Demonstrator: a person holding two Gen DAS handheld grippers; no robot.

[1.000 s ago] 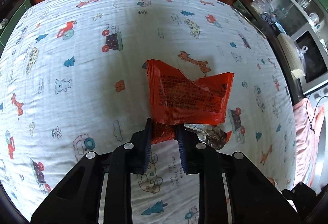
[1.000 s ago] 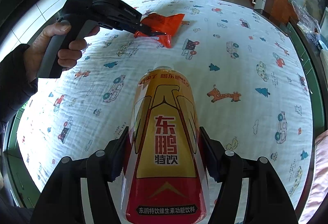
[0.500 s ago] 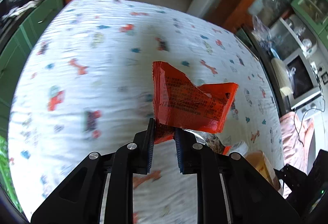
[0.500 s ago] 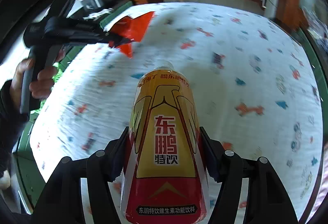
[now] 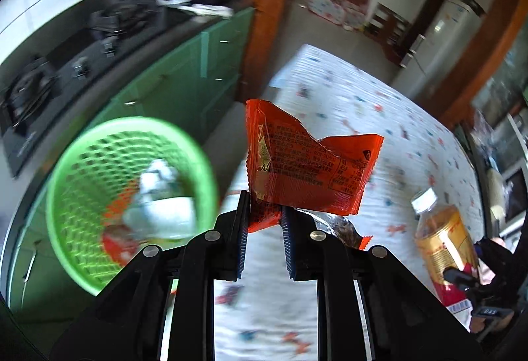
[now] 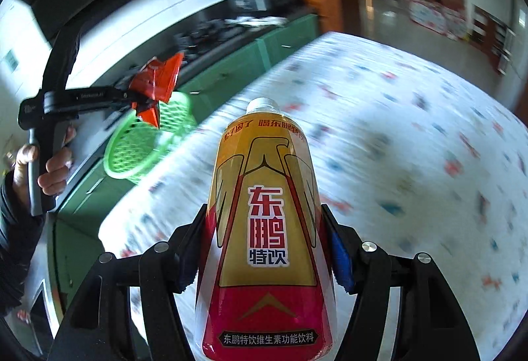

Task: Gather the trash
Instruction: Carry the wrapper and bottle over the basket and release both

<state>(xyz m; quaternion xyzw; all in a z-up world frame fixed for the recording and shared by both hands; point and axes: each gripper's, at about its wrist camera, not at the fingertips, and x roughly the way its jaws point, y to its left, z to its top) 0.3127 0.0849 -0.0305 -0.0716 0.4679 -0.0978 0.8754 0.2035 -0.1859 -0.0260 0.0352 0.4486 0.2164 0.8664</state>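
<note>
Wrapper [image 5: 307,169] first: my left gripper [image 5: 263,229] has its jaws nearly closed on the lower corner of the orange snack wrapper, the rest of the torn packet standing up above the fingertips; it hangs in the air off the side edge of the table [image 5: 379,136], beside and above the green mesh bin [image 5: 109,196], which sits beyond that edge against the green cabinets [image 5: 184,77]; the bin already holds something white and something red, too blurred for me to name. My right gripper [image 6: 264,248] is clamped around the body of the yellow drink bottle [image 6: 264,219], white cap pointing away from me, held over the patterned cloth nearer the table's middle. To do this step well, I judge I should carry the wrapper fully over the bin's mouth before parting the jaws; a light foil packet may flutter or cling to a pad, so I'd release low and centred, not at the rim [image 5: 211,182]; the bottle can wait its turn, kept well apart from the left arm.
</note>
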